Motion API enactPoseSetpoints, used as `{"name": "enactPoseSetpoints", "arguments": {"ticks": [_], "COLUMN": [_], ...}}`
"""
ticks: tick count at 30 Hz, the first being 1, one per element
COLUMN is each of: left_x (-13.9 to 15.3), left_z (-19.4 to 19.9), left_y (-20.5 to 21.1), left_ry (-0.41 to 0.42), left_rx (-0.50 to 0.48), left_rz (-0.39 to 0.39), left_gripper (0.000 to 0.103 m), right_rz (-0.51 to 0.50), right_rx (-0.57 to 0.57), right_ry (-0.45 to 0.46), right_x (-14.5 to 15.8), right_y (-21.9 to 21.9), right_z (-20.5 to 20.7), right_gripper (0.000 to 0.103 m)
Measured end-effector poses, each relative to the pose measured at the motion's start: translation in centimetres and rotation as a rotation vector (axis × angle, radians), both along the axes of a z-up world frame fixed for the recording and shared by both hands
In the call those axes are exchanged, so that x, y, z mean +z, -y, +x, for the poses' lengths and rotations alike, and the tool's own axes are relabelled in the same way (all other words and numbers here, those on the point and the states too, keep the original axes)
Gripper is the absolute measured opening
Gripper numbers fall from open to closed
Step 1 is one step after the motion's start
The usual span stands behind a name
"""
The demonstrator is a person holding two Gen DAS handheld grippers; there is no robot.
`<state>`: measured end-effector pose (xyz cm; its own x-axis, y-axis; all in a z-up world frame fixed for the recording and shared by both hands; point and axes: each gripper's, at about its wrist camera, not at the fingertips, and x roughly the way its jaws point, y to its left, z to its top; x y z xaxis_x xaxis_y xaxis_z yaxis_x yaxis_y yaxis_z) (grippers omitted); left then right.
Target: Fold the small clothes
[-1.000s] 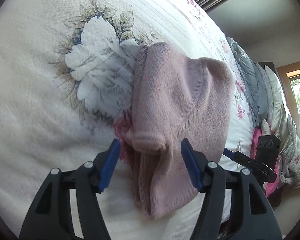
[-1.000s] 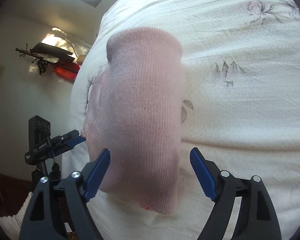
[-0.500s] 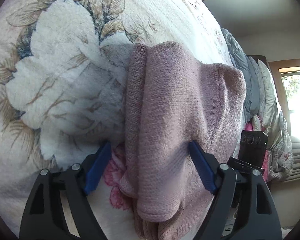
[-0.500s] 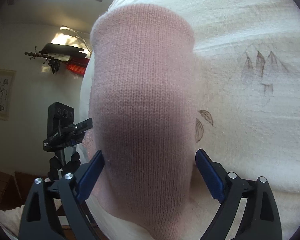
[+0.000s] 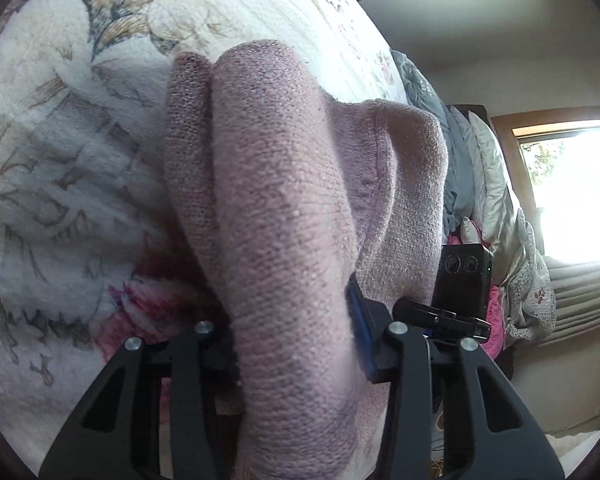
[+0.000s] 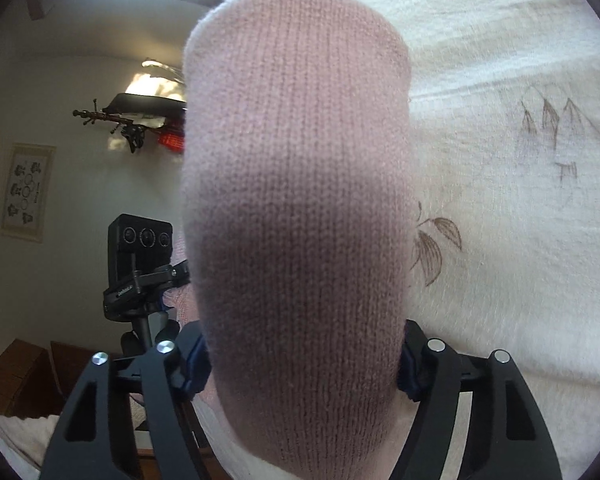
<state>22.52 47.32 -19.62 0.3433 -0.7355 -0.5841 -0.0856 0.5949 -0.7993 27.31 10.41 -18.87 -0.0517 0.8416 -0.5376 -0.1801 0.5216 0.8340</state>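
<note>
A folded pink knit garment (image 5: 284, 184) lies on a cream floral bedspread (image 5: 60, 160). My left gripper (image 5: 290, 332) is shut on its near end, and the knit bulges up between the fingers and hides the left pad. From the other side, the same garment (image 6: 296, 140) fills the middle of the right wrist view. My right gripper (image 6: 302, 360) has its blue pads pressed against both sides of the thick fold. Each view shows the other gripper's black camera block (image 5: 464, 276) (image 6: 140, 240) just past the garment.
Grey and white pillows and bedding (image 5: 484, 168) are heaped along the bed's far side, below a bright window (image 5: 572, 188). The bedspread (image 6: 500, 240) spreads out to the right. Beyond the bed's edge, a wall holds a framed picture (image 6: 28, 192) and a shelf (image 6: 140, 108).
Both grippers have moved in onto the garment's ends. The left jaws have closed a long way onto the knit, and the right jaws have narrowed until they touch its sides.
</note>
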Motion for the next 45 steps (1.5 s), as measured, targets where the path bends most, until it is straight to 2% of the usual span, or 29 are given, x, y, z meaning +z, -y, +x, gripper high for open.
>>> {"name": "enactPoseSetpoints", "arguments": {"ticks": [3, 5, 12, 16, 18, 22, 25, 28, 32, 34, 36, 37, 41, 43, 45], "left_x": [1.7, 2.6, 2.6, 1.4, 0.4, -3.0, -4.8, -4.8, -2.8, -1.0, 1.3, 2.6, 6.4, 6.7, 5.9], "left_z": [-1.1, -1.6, -3.1, -3.2, -3.4, -3.8, -4.0, -4.0, -4.3, -5.4, -7.5, -8.5, -12.4, -13.8, -14.9], "left_y": [1.7, 3.9, 14.9, 21.3, 23.6, 26.8, 27.2, 27.2, 27.5, 26.6, 25.4, 25.2, 26.4, 28.0, 29.0], "left_ry": [0.031, 0.041, 0.021, -0.002, -0.015, -0.077, -0.104, -0.121, -0.111, -0.084, -0.025, 0.008, 0.087, 0.094, 0.082], "left_rx": [-0.013, -0.035, -0.125, -0.158, -0.170, -0.186, -0.160, -0.123, -0.104, -0.075, -0.037, -0.026, -0.010, -0.028, -0.050], "left_rz": [-0.066, -0.082, -0.167, -0.168, -0.131, -0.009, 0.054, 0.084, 0.178, 0.274, 0.403, 0.436, 0.488, 0.509, 0.520], "left_gripper": [0.037, 0.037, 0.037, 0.037, 0.038, 0.039, 0.045, 0.052, 0.054, 0.054, 0.054, 0.054, 0.059, 0.059, 0.059], "right_rz": [0.057, 0.075, 0.028, -0.029, -0.063, -0.147, -0.182, -0.175, -0.231, -0.281, -0.366, -0.407, -0.498, -0.556, -0.554], "right_rx": [0.006, 0.009, -0.036, -0.086, -0.109, -0.146, -0.155, -0.171, -0.152, -0.147, -0.139, -0.134, -0.128, -0.131, -0.135], "right_ry": [0.010, 0.017, 0.015, -0.014, -0.025, -0.069, -0.090, -0.090, -0.064, -0.024, 0.038, 0.075, 0.178, 0.208, 0.191], "right_x": [2.0, 3.1, 6.3, 6.0, 5.2, 2.1, -0.4, -0.9, 0.7, 2.6, 4.7, 5.7, 8.5, 8.7, 8.0], "right_y": [2.2, 4.5, 14.8, 21.1, 23.6, 26.5, 26.8, 26.3, 26.3, 26.7, 26.2, 26.5, 26.7, 26.2, 25.9], "right_z": [-1.4, -2.8, -7.8, -10.1, -10.8, -11.5, -12.0, -12.5, -12.7, -13.1, -13.5, -14.2, -17.3, -18.6, -19.6], "right_gripper": [0.068, 0.067, 0.067, 0.067, 0.067, 0.068, 0.072, 0.079, 0.081, 0.081, 0.081, 0.081, 0.082, 0.083, 0.083]}}
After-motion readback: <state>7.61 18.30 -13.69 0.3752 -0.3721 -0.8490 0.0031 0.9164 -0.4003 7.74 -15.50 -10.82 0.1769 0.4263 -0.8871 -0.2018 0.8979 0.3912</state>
